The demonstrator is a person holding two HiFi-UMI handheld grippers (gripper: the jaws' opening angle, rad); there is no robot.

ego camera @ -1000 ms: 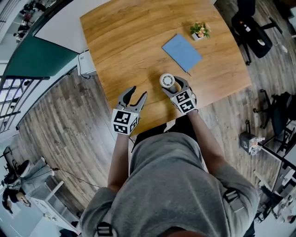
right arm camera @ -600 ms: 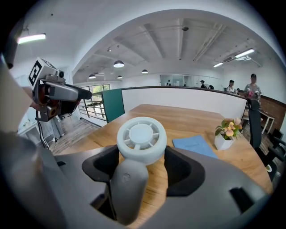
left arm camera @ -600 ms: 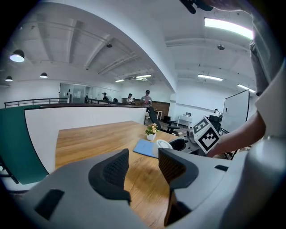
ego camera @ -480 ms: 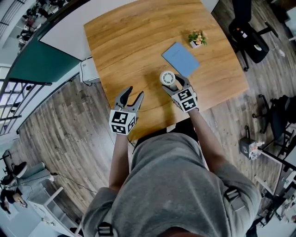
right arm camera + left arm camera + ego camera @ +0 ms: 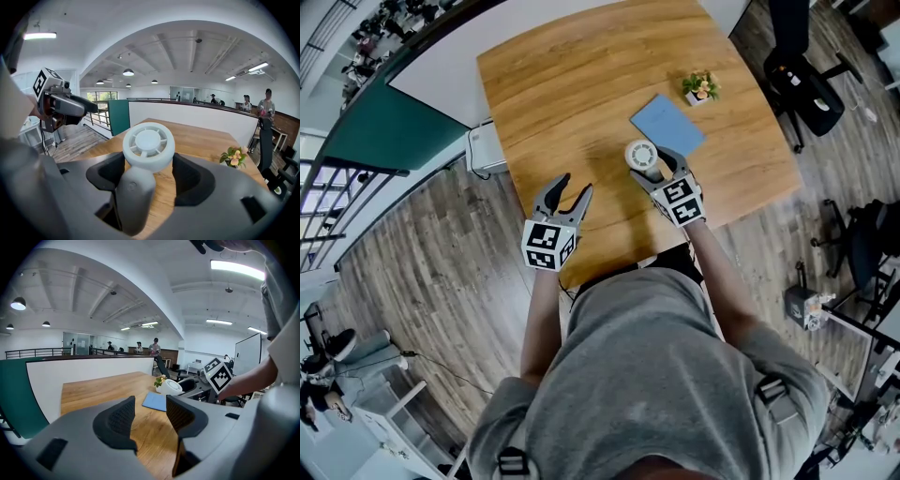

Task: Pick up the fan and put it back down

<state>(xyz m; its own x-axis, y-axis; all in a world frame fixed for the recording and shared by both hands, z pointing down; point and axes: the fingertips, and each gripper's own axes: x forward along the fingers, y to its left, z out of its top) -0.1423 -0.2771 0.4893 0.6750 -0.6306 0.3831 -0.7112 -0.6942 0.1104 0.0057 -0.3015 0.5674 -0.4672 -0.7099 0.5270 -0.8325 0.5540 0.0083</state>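
The white fan (image 5: 641,155) has a round head and a grey handle; it hangs over the wooden table (image 5: 572,84) near its front edge. My right gripper (image 5: 655,170) is shut on the fan's handle. In the right gripper view the fan (image 5: 148,143) stands upright between the two dark pads, its head above them. My left gripper (image 5: 576,187) is open with nothing in it, to the left of the fan over the table's front edge. In the left gripper view its pads (image 5: 123,417) frame bare table, and the fan (image 5: 169,386) shows beyond.
A blue notebook (image 5: 667,123) lies just behind the fan, with a small potted plant (image 5: 699,86) further back. A white box (image 5: 483,147) sits by the table's left edge. Black office chairs (image 5: 806,66) stand to the right on the wood floor.
My right gripper has risen with the fan in its grip. The left gripper has also lifted a little and stays open.
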